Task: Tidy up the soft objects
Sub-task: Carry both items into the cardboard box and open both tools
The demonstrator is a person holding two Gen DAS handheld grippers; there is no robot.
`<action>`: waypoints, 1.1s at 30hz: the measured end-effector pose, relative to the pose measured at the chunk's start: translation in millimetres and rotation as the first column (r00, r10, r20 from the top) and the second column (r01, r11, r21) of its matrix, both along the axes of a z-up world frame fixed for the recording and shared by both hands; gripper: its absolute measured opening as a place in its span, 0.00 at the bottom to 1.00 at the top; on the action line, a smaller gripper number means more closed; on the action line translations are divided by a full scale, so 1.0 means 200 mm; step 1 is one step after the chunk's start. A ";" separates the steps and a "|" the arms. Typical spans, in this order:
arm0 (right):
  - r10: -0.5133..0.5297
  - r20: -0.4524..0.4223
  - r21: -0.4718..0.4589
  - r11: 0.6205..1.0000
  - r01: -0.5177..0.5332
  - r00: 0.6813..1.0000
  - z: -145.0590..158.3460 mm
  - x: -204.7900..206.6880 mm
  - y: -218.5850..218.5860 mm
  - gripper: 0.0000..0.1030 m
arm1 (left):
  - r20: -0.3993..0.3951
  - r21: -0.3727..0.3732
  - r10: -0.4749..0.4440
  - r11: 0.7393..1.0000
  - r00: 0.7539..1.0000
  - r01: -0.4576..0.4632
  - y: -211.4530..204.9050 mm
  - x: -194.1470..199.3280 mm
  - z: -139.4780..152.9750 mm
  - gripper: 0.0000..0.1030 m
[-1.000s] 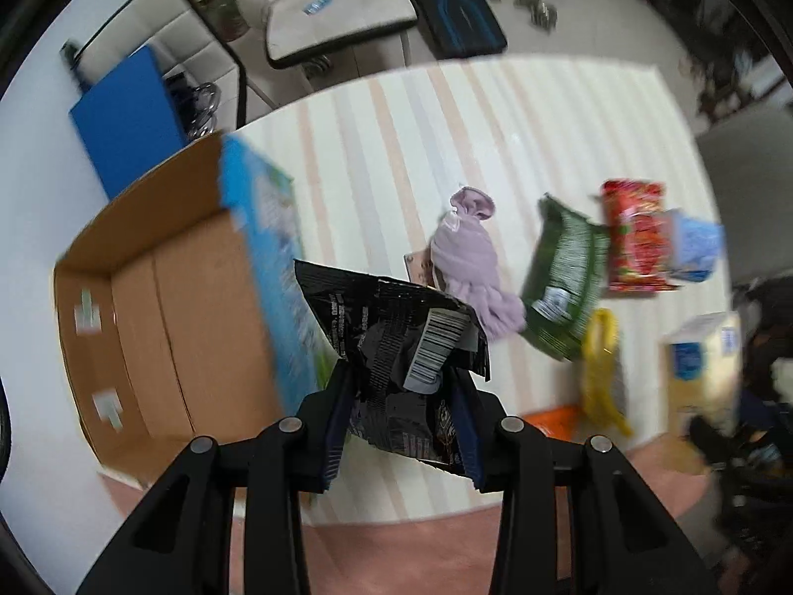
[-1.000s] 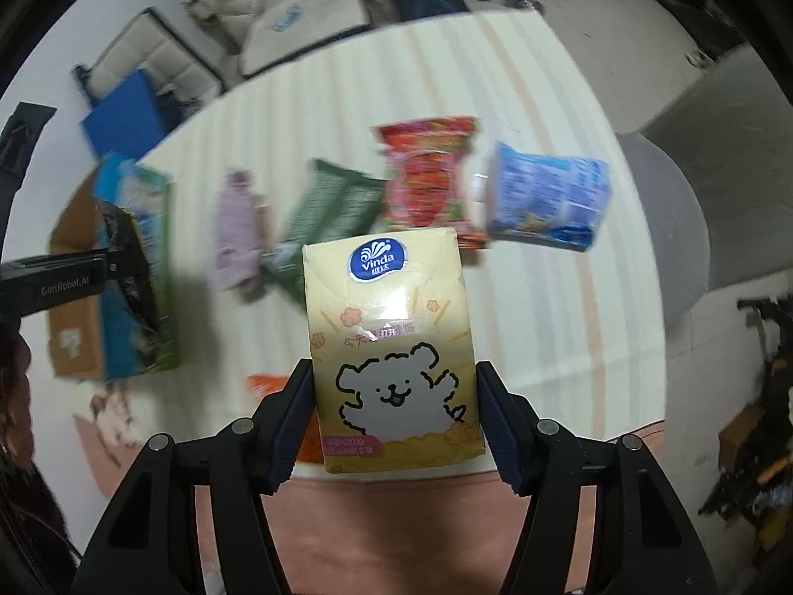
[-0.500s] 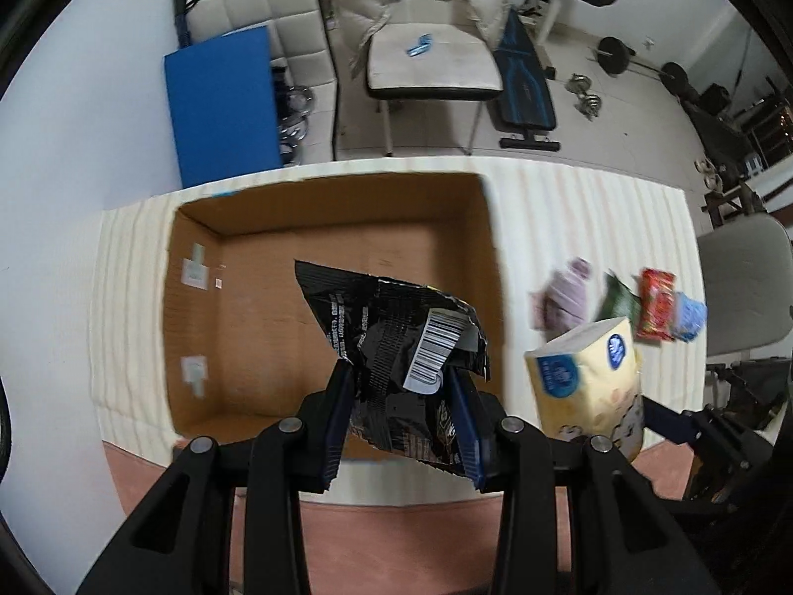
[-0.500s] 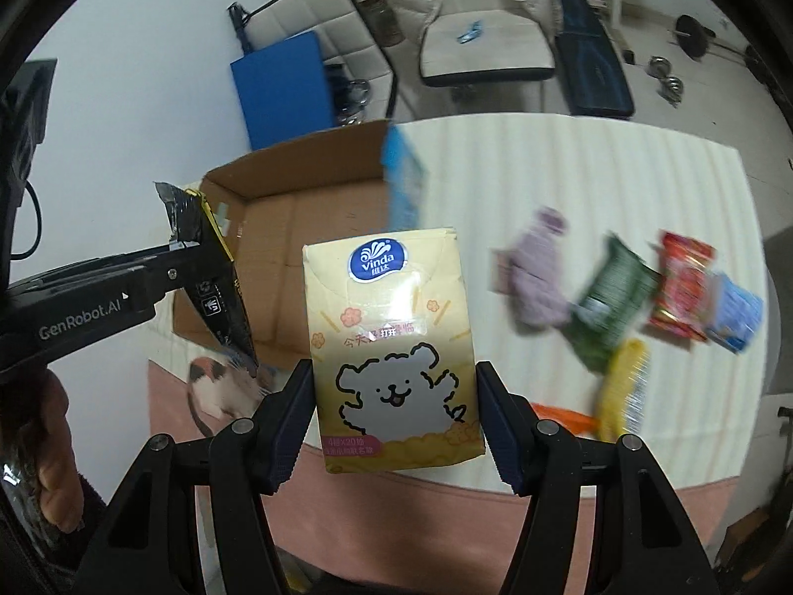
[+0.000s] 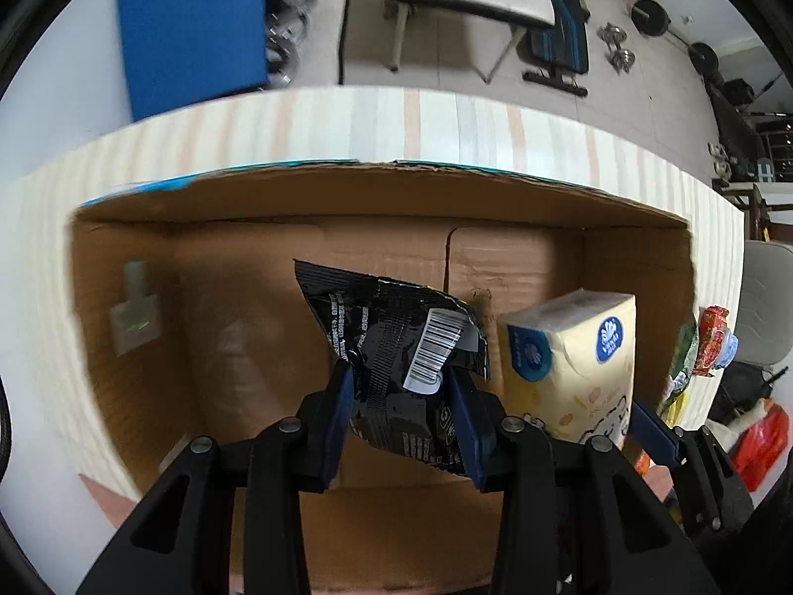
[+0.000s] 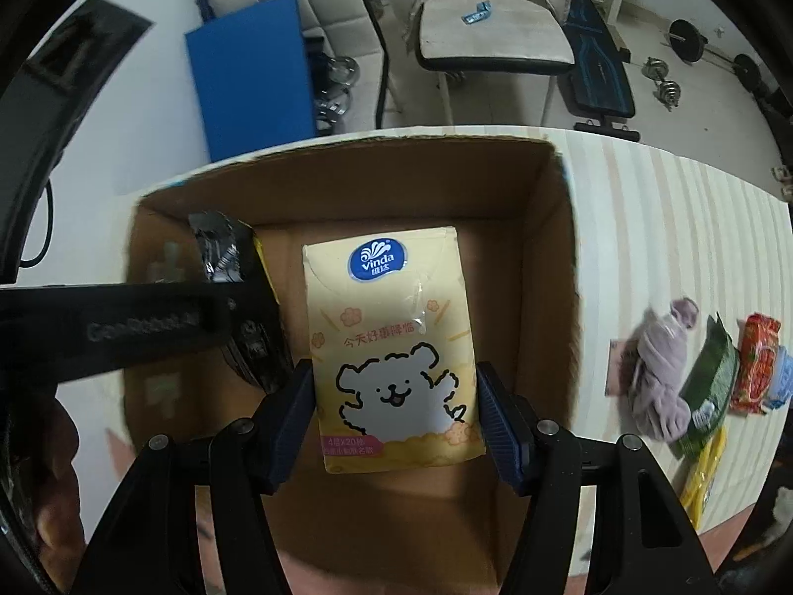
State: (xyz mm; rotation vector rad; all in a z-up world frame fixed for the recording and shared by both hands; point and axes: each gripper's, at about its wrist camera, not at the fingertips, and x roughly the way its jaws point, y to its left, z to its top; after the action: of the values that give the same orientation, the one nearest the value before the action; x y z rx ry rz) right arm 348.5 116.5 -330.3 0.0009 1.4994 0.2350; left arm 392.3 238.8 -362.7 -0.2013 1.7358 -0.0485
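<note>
My left gripper point(image 5: 401, 411) is shut on a crumpled black snack bag point(image 5: 396, 342) with a white barcode, held over the open cardboard box point(image 5: 376, 188). My right gripper point(image 6: 396, 416) is shut on a yellow tissue pack point(image 6: 391, 342) printed with a white bear, also above the box point(image 6: 560, 267). In the left wrist view the tissue pack point(image 5: 575, 347) hangs just right of the black bag. In the right wrist view the left gripper's arm crosses from the left with the black bag point(image 6: 223, 248) at its tip. The box floor looks bare.
On the striped table right of the box lie a lilac cloth bundle point(image 6: 659, 382), a green bag point(image 6: 708, 382), a red bag point(image 6: 756, 362) and a yellow packet point(image 6: 704, 466). Beyond the table stand a blue board point(image 6: 253, 94), a chair point(image 6: 485, 34) and weights.
Both grippers swept left from over the loose items to above the open box and sank closer to it. Each keeps its grip on its item.
</note>
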 end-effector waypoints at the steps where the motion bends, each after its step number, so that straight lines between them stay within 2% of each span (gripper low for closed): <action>1: -0.002 0.001 -0.009 1.000 0.002 1.000 -0.02 0.02 0.01 0.64 | -0.012 -0.014 0.002 1.000 1.000 -0.002 0.00 0.01 -0.03 0.34; 5: -0.015 0.024 -0.058 0.998 0.016 1.000 -0.12 0.06 0.03 0.64 | -0.050 -0.078 0.016 0.997 0.999 -0.020 0.02 0.05 -0.12 0.36; 11: -0.030 0.024 -0.071 0.997 0.032 0.999 -0.21 0.11 0.05 0.65 | -0.070 -0.100 0.008 0.995 0.998 -0.015 0.00 0.07 -0.16 0.38; 13: -0.040 0.027 -0.068 0.997 0.041 0.999 -0.21 0.11 0.05 0.66 | -0.064 -0.094 -0.003 0.996 0.998 -0.003 0.00 0.06 -0.14 0.53; 16: -0.060 0.044 -0.059 0.996 0.063 0.997 -0.17 0.11 0.05 0.81 | -0.019 -0.046 -0.025 0.999 0.999 0.024 0.01 0.05 -0.08 0.66; 21: -0.042 0.071 -0.073 0.996 0.047 0.997 -0.06 0.07 0.05 0.83 | 0.081 0.013 -0.035 0.999 0.996 0.034 0.07 -0.03 0.07 0.81; 23: -0.036 0.079 -0.086 0.995 0.043 0.996 -0.03 0.03 0.05 0.94 | 0.124 0.032 -0.024 0.999 0.992 0.020 0.10 -0.11 0.13 0.87; 24: -0.033 0.080 -0.084 0.996 0.040 0.996 -0.01 0.01 0.05 0.96 | 0.142 0.043 -0.021 0.999 0.990 0.015 0.12 -0.16 0.16 0.91; 26: -0.018 0.079 -0.095 0.995 0.026 0.997 0.02 -0.04 0.05 1.00 | 0.169 0.058 -0.014 0.998 0.985 0.004 0.15 -0.23 0.19 0.91; 28: -0.001 0.088 -0.103 0.995 0.011 0.996 0.05 -0.09 0.04 1.00 | 0.196 0.079 -0.006 0.997 0.981 -0.009 0.19 -0.33 0.23 0.96; 33: 0.007 0.085 -0.103 0.995 0.002 0.996 0.11 -0.23 0.01 1.00 | 0.280 0.148 0.013 0.987 0.960 -0.057 0.22 -0.51 0.31 0.98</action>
State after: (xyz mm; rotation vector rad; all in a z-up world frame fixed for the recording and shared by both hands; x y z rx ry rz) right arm 302.6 118.3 -307.8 -0.0926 1.4248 0.1573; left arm 290.4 283.1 -300.8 -0.1046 1.4472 0.0808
